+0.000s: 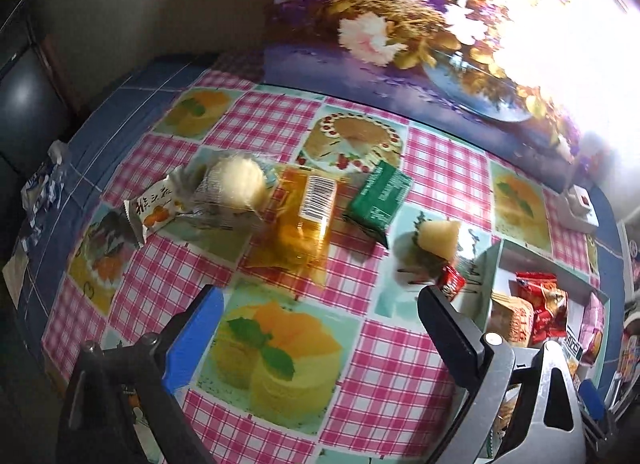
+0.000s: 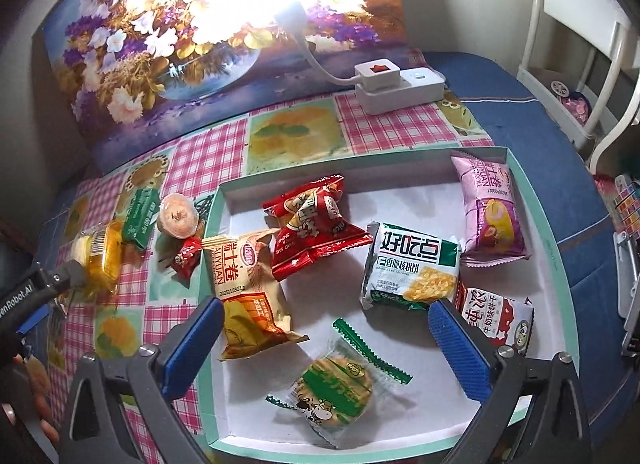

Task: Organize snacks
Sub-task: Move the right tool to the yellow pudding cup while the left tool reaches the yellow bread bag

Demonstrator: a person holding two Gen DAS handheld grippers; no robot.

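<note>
In the left wrist view my left gripper (image 1: 324, 332) hangs open over the checked tablecloth, nothing between its fingers. Beyond it lie a wrapped round cake (image 1: 236, 188), an orange packet (image 1: 308, 220), a green packet (image 1: 378, 198), a jelly cup (image 1: 438, 240) and a small red candy (image 1: 452, 283). My right gripper (image 2: 328, 348) stands open above the white box (image 2: 400, 158), over a round biscuit in a clear wrapper (image 2: 336, 388). In the box also lie a yellow packet (image 2: 248, 292), a red bag (image 2: 312, 228), a white-green packet (image 2: 412, 264) and a pink packet (image 2: 488, 212).
A white power strip (image 2: 400, 88) sits behind the box, with a floral picture (image 2: 160, 56) leaning on the wall. A white chair (image 2: 580, 64) stands at the right. Crumpled wrappers (image 1: 44, 192) lie on the blue cloth at the table's left edge.
</note>
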